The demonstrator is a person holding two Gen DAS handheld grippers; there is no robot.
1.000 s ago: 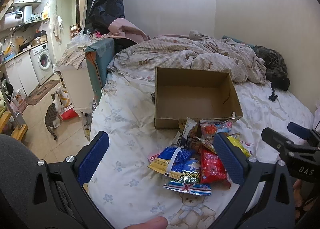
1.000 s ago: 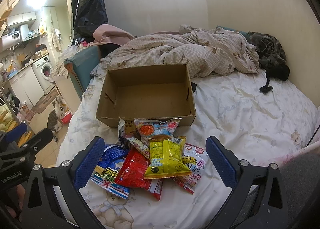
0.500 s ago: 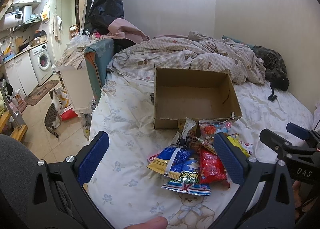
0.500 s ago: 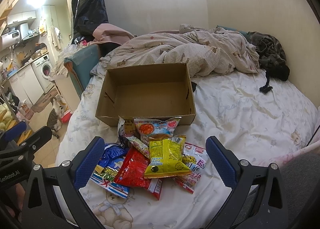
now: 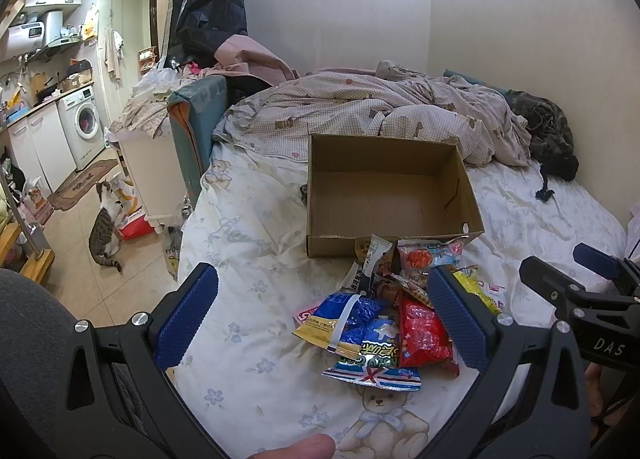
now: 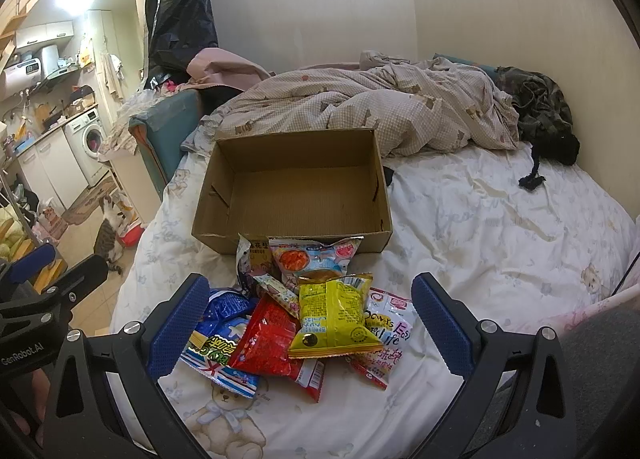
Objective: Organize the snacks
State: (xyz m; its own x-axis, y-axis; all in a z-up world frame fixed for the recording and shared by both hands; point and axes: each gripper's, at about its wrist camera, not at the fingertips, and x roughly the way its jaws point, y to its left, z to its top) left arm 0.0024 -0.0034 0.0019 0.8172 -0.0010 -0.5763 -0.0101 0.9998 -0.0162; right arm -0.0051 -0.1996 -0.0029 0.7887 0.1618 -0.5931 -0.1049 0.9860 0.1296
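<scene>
Lower snack packets [image 6: 280, 335] are hidden under the yellow bag [image 6: 332, 315]; both grippers [image 5: 320, 315] [image 6: 308, 323] are held released, near the cardboard box [image 6: 292, 237].

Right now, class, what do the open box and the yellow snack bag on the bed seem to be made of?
Open box: looks like brown corrugated cardboard, matte, with ribbing across its floor and raw cut edges. Yellow snack bag: seemingly thin plastic film, glossy, crinkled, with a crimped serrated top seal; any foil lining can't be seen.
</scene>
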